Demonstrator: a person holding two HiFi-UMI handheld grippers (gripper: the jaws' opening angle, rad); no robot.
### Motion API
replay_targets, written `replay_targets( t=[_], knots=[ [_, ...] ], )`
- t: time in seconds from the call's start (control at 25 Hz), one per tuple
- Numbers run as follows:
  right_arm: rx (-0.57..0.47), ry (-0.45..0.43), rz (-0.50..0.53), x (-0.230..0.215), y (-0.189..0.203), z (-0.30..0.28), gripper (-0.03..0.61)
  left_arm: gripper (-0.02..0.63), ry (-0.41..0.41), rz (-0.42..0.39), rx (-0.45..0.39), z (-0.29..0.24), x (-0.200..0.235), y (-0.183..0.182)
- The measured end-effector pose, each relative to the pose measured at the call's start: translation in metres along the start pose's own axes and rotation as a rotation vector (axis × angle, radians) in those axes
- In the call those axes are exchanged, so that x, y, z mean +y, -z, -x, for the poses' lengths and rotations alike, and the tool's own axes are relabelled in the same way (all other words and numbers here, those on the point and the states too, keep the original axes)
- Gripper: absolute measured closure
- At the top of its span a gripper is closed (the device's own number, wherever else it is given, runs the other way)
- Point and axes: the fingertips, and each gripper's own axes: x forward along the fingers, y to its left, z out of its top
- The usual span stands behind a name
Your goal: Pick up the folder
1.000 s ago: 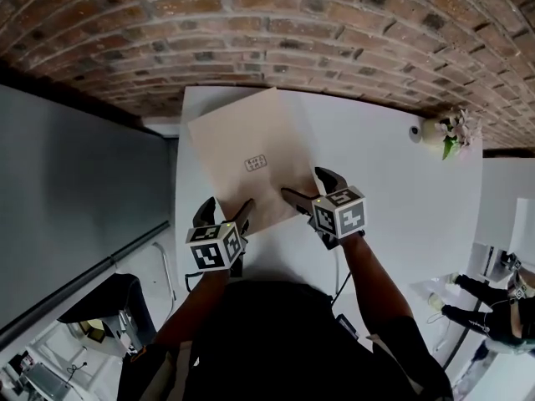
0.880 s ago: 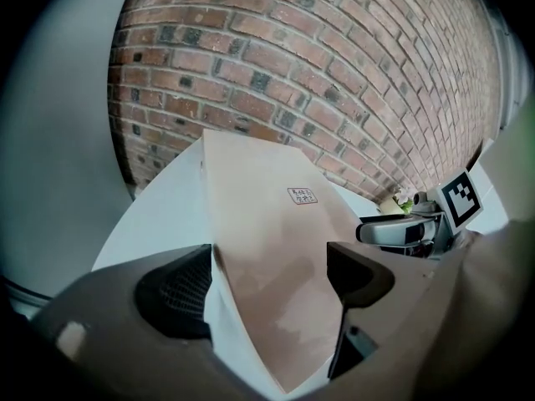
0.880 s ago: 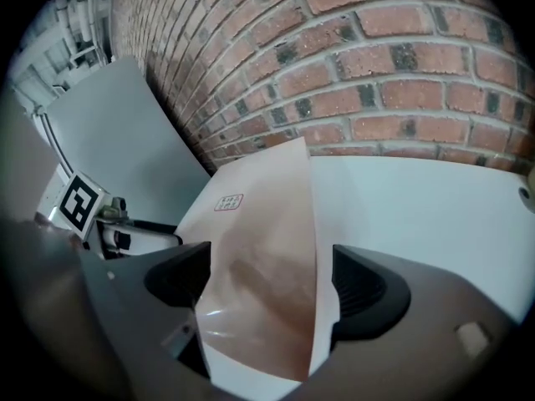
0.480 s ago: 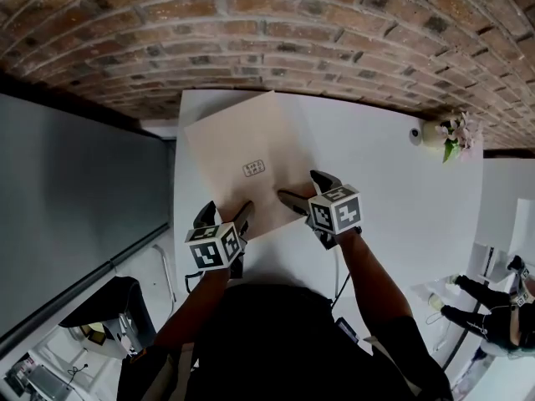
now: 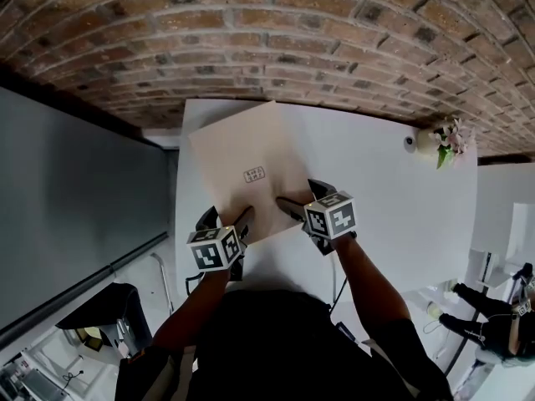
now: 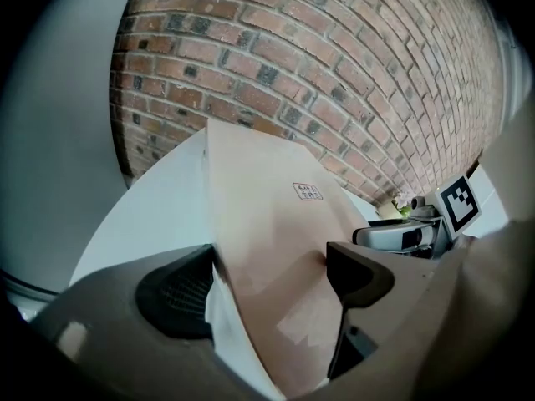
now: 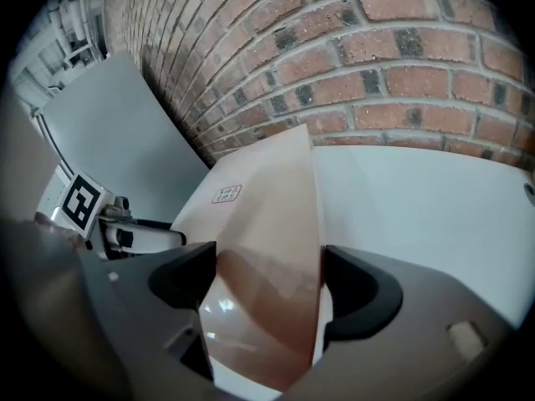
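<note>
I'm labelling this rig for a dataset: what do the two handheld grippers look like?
The left gripper and right gripper each have dark, curved jaws and a white cube with black square markers. A thin dark cable hangs under the right one. The right gripper's jaws are closing, with the folder between them.

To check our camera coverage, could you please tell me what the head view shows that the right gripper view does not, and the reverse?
Only the head view shows the potted flowers, the person's forearms and the right gripper's marker cube. Only the right gripper view shows the folder's near edge between that gripper's closing jaws. Both show the folder's label, the white table, the brick wall and the left gripper.
</note>
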Motion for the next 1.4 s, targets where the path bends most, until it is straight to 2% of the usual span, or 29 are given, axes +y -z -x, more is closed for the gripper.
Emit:
replay_targets(
  t=[0.28, 0.8, 1.4],
  knots=[
    [-0.017, 0.023, 0.054, 0.019, -0.001, 0.019, 0.170, 0.190, 0.013, -0.038, -0.034, 0.019, -0.007, 0.000],
    [-0.137, 0.106, 0.033, 0.063, 0.006, 0.070, 0.167, 0.190, 0.078, -0.166, -0.141, 0.079, -0.026, -0.014],
    [-0.299, 0.218, -0.087, 0.126, 0.036, 0.124, 0.164, 0.190, 0.218, -0.324, -0.197, 0.146, -0.043, -0.010]
  ],
)
